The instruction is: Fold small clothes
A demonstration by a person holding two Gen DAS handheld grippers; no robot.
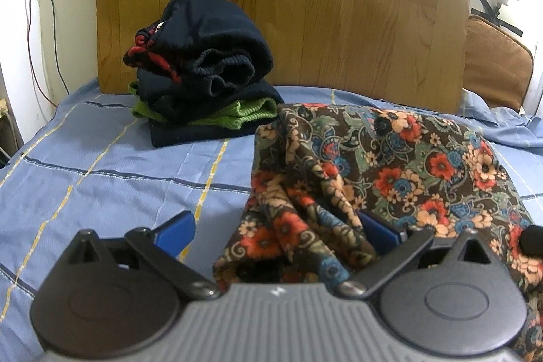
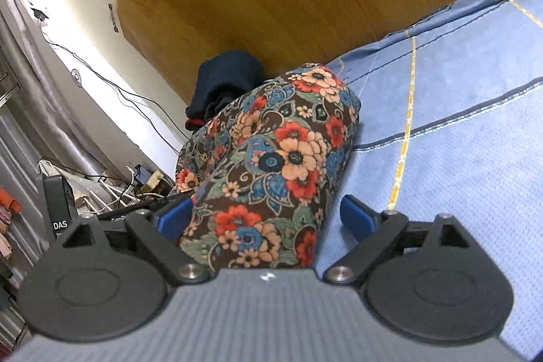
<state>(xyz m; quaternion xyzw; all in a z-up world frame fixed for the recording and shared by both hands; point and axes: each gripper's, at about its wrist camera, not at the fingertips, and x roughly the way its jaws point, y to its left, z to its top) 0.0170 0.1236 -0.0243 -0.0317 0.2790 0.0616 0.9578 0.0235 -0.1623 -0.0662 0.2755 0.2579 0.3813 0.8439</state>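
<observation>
The left gripper (image 1: 276, 228) stands spread wide, its blue fingers (image 1: 176, 231) apart over the sheet (image 1: 101, 178). A rumpled edge of the floral cloth (image 1: 373, 165) lies between them; the right-hand pad is against or just beside a fold, the other clear of it — nothing is pinched.

The right gripper (image 2: 268, 216) is also spread, with the folded end of the floral cloth (image 2: 271, 165) sitting between its fingers (image 2: 358, 216) (the view is rolled, so the bed slopes). One pad is just beside the cloth, the other apart from it on the sheet (image 2: 458, 158).

The cloth lies on the bed, bunched at its near edge. Behind it, near the wooden headboard (image 1: 288, 5), sits a stack of folded dark and green clothes (image 1: 203, 73) — just beside the cloth's far corner. A brown cushion (image 1: 495, 70) leans at the bed's far right.
</observation>
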